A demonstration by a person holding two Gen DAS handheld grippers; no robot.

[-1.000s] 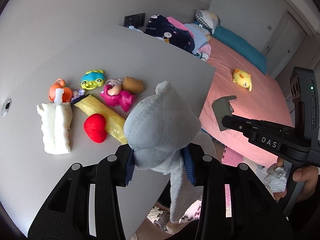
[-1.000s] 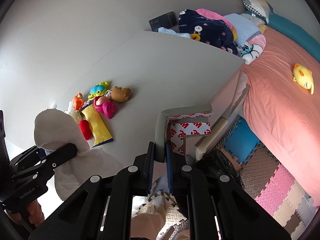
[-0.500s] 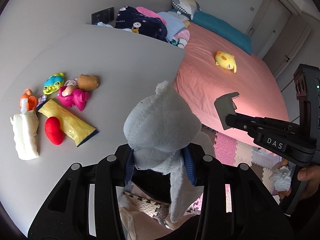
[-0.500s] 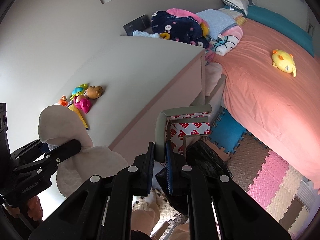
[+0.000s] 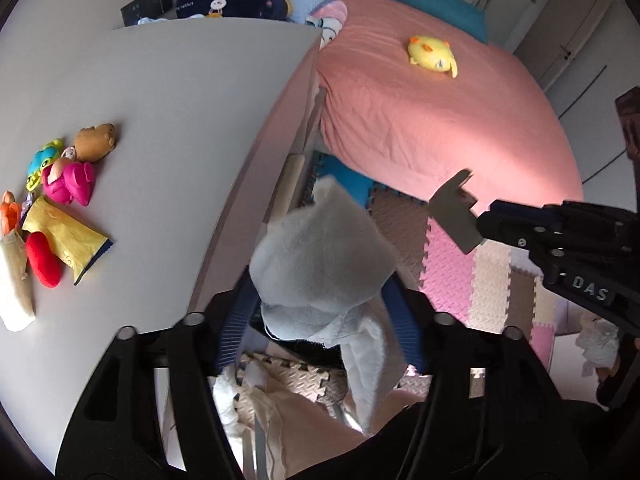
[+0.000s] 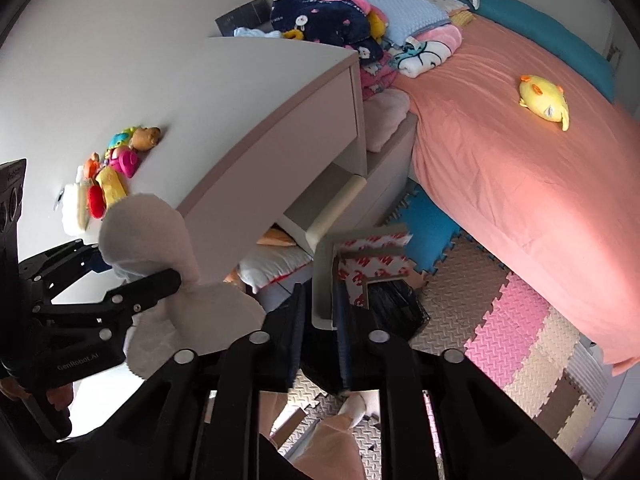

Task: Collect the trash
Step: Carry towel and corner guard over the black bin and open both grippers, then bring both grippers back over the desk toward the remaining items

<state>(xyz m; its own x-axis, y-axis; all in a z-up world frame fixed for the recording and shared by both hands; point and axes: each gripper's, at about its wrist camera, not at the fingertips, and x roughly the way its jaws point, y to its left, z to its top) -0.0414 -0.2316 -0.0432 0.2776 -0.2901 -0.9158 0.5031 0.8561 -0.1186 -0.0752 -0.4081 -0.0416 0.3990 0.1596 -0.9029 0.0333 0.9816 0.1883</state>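
My left gripper (image 5: 320, 300) is shut on a crumpled pale grey cloth (image 5: 320, 256), held in the air past the desk's edge; it also shows in the right wrist view (image 6: 160, 240). My right gripper (image 6: 322, 312) is shut on a grey corner strip with red-and-white 3M backing (image 6: 360, 256), held above a black trash bag (image 6: 396, 304) on the floor. The strip also shows in the left wrist view (image 5: 456, 216), to the right of the cloth.
A grey desk (image 5: 160, 92) at left carries several small toys (image 5: 68, 176), a yellow packet (image 5: 68, 236) and a white towel roll (image 5: 14, 280). A pink bed (image 5: 440, 112) with a yellow plush (image 5: 432, 54) lies right. Foam mats (image 6: 516, 320) cover the floor.
Both grippers have moved right and back off the desk, over the floor beside the bed, each still holding its item. The desk toys have slid to the left of view.
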